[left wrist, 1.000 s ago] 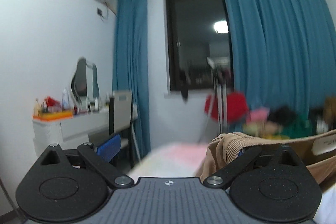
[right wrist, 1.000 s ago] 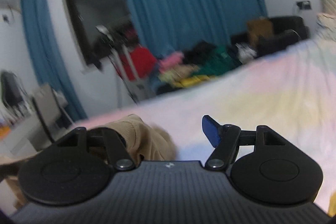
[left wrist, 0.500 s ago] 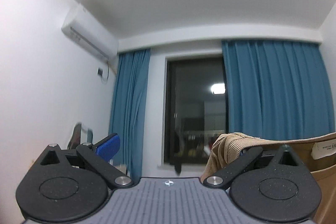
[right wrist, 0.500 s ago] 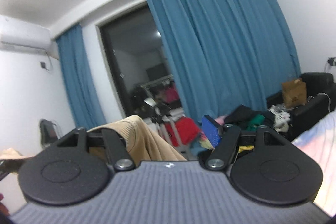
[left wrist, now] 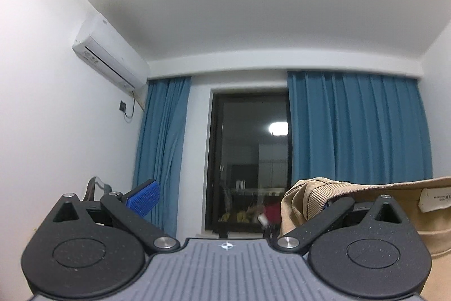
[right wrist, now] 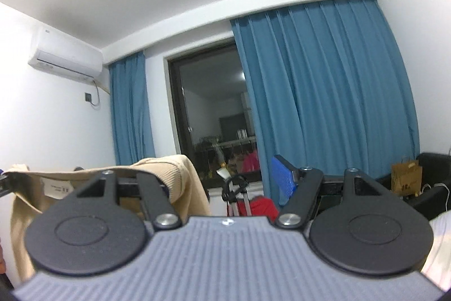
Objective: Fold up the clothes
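A tan ribbed garment (left wrist: 366,205) with a white label hangs stretched between my two grippers, lifted in the air. In the left wrist view it drapes over the right finger of my left gripper (left wrist: 234,199), whose jaws stand wide apart; the blue left pad (left wrist: 142,196) is bare. In the right wrist view the garment (right wrist: 174,174) drapes over the left finger of my right gripper (right wrist: 228,179), whose jaws also stand wide; the blue right pad (right wrist: 283,179) is bare. The draped fingers are hidden by cloth.
Both cameras point up at the ceiling, blue curtains (left wrist: 358,129) and a dark window (left wrist: 248,160). An air conditioner (left wrist: 110,52) hangs on the left wall. A black sofa with a paper bag (right wrist: 406,177) stands right. A corner of the bed (right wrist: 439,241) shows.
Both grippers have risen and tilted upward, lifting the tan garment off the bed. The bed and dresser have dropped out of view.
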`<control>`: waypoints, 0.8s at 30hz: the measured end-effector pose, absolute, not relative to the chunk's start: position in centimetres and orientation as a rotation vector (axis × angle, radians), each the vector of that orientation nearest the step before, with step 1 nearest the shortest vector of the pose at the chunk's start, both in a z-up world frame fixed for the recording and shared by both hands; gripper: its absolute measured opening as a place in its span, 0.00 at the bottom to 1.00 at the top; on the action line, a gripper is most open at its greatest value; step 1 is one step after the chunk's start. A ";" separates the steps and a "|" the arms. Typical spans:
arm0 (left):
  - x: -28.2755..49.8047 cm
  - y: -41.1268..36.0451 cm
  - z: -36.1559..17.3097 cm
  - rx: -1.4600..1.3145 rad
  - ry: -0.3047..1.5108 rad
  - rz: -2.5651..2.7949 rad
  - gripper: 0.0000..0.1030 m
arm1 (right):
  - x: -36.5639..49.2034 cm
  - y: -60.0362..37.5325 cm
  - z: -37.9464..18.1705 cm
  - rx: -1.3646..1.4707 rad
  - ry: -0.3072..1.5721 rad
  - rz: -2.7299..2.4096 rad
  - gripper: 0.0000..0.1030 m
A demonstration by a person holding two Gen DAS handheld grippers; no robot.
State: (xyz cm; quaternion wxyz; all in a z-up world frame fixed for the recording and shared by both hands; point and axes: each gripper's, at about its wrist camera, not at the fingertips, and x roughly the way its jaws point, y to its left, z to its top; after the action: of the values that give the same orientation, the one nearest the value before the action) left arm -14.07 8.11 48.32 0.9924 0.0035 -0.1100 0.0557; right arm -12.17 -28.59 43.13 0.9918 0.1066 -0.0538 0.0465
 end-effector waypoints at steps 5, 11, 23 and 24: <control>-5.9 7.5 42.9 0.028 -0.102 0.104 1.00 | -4.9 -29.2 38.3 0.249 0.025 0.081 0.67; 8.9 6.2 34.8 0.067 0.016 0.110 1.00 | 8.3 -29.7 30.8 0.246 0.122 -0.003 0.67; 39.4 2.5 5.9 0.115 0.468 0.030 0.97 | 36.8 -32.0 5.3 0.208 0.512 -0.094 0.66; 41.2 2.4 3.5 0.135 0.520 0.026 0.95 | 38.3 -31.8 3.7 0.175 0.562 -0.094 0.66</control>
State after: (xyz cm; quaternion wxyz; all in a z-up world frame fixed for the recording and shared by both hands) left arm 41.24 2.43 3.54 0.9641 0.0667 0.2567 0.0129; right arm 38.34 -31.84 3.74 0.9559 0.0863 0.2770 -0.0464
